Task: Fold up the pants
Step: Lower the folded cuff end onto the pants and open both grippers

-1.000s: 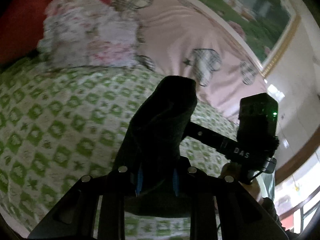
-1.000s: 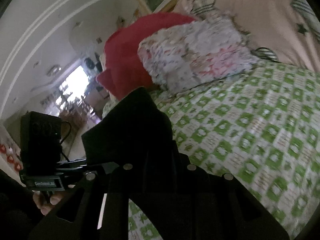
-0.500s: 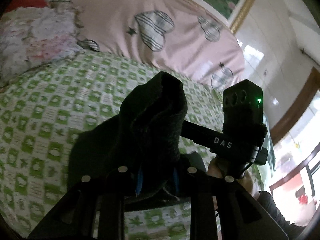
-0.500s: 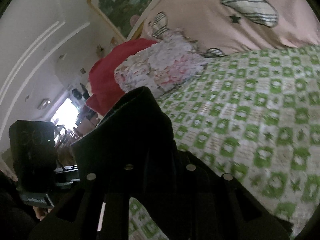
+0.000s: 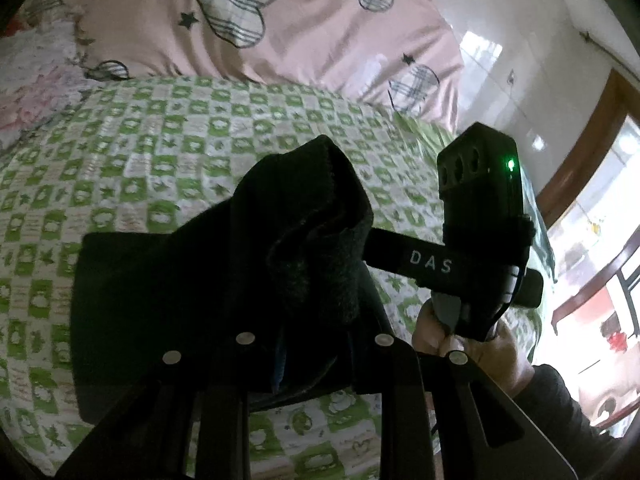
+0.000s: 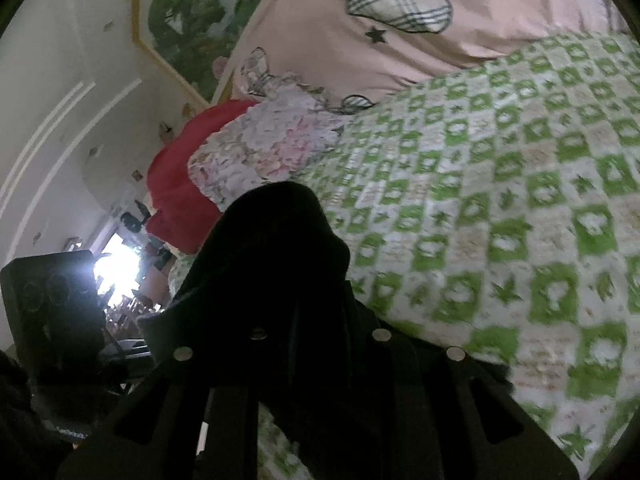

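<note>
Pants, black, hang bunched in both my grippers above the green-checked bedspread. My left gripper pinches one thick fold, jaws nearly closed on cloth; my right gripper does likewise. Part already lies flat toward the bedspread's left side. Open cover stretches ahead to the pink pillow at the far edge
</note>
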{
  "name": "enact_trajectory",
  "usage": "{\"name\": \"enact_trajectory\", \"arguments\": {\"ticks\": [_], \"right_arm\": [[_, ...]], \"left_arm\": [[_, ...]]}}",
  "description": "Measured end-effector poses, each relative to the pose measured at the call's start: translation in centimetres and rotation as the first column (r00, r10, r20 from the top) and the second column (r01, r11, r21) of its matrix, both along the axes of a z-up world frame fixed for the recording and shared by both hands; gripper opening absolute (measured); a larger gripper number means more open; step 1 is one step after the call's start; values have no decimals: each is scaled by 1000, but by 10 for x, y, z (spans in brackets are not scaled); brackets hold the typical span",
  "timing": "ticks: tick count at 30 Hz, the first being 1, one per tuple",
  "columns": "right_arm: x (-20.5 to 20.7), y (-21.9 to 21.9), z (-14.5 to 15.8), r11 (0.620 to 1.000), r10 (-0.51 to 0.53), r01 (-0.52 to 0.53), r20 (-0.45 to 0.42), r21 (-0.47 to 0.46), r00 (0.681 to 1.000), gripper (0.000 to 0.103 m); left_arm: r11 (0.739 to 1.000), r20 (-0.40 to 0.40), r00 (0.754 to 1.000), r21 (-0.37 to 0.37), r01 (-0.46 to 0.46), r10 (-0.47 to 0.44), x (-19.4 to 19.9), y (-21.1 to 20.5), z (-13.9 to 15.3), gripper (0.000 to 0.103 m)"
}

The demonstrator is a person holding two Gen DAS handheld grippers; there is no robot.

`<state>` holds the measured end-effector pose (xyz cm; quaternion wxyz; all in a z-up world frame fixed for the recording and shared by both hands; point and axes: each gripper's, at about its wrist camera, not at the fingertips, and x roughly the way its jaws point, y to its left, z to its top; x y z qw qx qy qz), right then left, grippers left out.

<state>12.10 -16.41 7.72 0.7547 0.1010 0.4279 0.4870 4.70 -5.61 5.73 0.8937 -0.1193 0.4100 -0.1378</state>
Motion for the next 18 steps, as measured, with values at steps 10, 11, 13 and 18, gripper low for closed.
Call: {"name": "enact_trajectory", "arguments": {"ticks": [10,11,13,18], "right_arm": [[2,-31,-15,997,-74,73,-33,-27,997,8],[2,-34,-16,996,-87,86,-33,-36,996,7],[1,-39,-17,991,-120,118,-24,-67,993,7],[-7,-56,-9,966,-216,219,36,-138,976,8]], "left_arm": [[995,-23,998,71,65,-63,6,-33,-23,23],[995,-28,997,72,74,-72,7,-35,-25,23],[994,-40,996,63,85,-83,7,-35,-28,27],[992,-60,990,-17,128,-128,5,-33,-31,49]]}}
